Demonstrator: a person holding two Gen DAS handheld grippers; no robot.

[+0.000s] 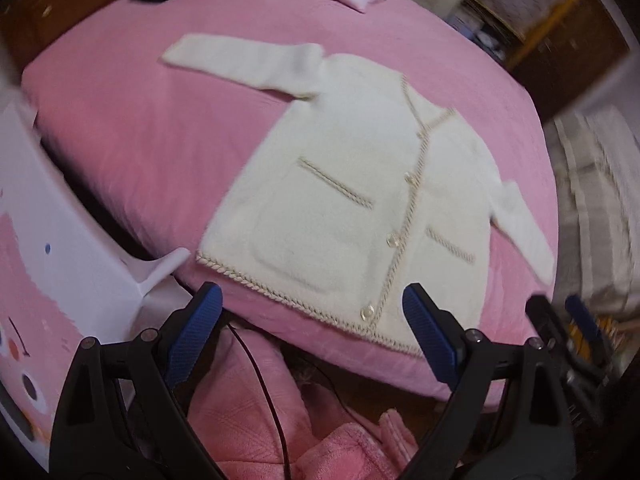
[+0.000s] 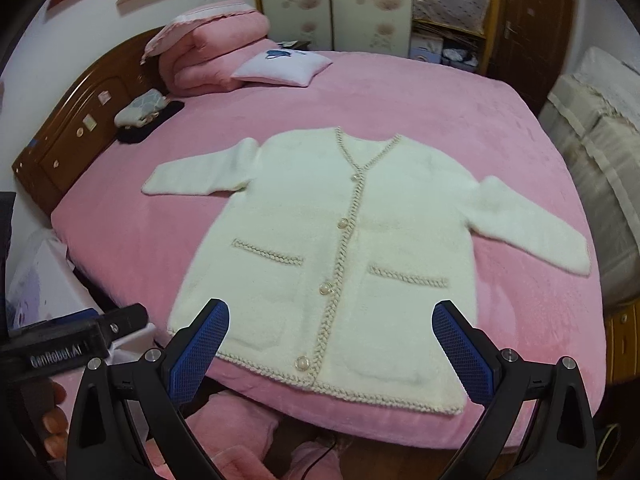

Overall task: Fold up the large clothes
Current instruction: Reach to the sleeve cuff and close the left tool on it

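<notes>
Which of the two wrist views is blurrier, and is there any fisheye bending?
Left wrist view: motion-smeared, the cardigan trim and right edge soft. Right wrist view: sharp, cardigan buttons crisp. Both: the bed bulges and the corners go dark.

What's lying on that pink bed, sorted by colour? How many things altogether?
White: 2, the cardigan and the small cushion
Pink: 1, the folded quilt
Dark: 1, a black bundle with a pale patterned cloth on it
Total: 4
</notes>
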